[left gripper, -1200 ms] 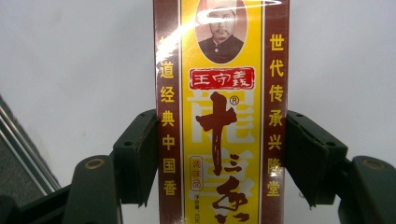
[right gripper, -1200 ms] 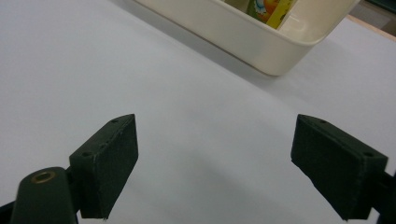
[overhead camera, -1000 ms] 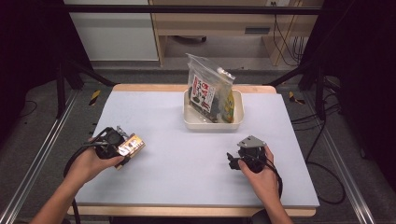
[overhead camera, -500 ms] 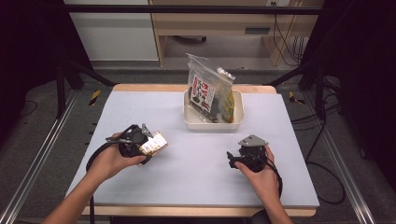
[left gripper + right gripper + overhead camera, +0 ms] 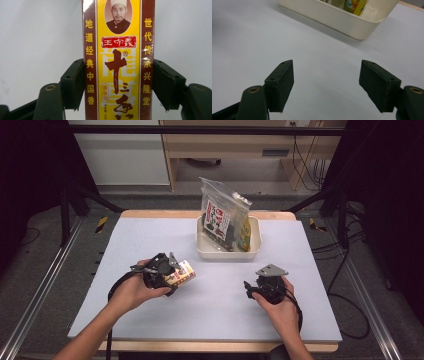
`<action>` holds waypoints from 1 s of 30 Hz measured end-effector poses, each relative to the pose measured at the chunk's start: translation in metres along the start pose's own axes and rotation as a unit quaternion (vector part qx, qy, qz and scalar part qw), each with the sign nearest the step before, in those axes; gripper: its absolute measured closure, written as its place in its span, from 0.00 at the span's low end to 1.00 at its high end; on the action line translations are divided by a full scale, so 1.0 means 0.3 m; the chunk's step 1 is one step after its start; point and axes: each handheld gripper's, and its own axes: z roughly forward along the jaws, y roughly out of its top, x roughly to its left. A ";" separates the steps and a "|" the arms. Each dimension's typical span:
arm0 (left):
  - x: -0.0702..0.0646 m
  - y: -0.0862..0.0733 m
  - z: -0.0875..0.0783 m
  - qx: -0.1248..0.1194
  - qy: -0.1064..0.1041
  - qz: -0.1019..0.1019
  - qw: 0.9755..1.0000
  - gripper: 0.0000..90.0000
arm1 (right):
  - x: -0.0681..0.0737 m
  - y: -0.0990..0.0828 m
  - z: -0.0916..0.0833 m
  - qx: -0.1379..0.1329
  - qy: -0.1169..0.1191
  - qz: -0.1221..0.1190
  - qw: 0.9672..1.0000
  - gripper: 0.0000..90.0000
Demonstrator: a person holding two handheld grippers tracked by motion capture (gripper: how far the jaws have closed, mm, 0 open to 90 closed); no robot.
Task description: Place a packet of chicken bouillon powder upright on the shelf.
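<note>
Left gripper view puts us right behind our left tool, whose two black jaws are clamped on the long sides of a narrow yellow and brown box. We read the box plainly: a red panel with the brand 王守義, a large brown 十 below it with more big characters cut off at the bottom edge, a small ® mark, and a printed portrait of a man in a white cap at the top. Down the brown strip on one side runs 地道经典中国香; down the other, 世代传承兴隆堂. A small red badge lower down is too fine for us to read.

From the high view we see that same left tool holding the box just above the pale tabletop, left of centre and near the front edge of the cream tray.

Our right tool has just been closing its jaws, yet they stand apart with nothing between them, only bare tabletop beneath. In the high view the right tool sits low over the tabletop, right of centre, with its grey three-cornered plate on top.

Beyond both tools, the cream tray holds a clear zip bag standing upright, with a white packet inside bearing red and black characters too small for us to make out, and a yellow and green packet beside it.
</note>
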 end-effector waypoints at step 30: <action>-0.154 0.234 0.053 -0.077 0.006 0.092 0.993 0.36 | 0.024 0.197 -0.079 -0.027 0.142 0.060 0.988 0.50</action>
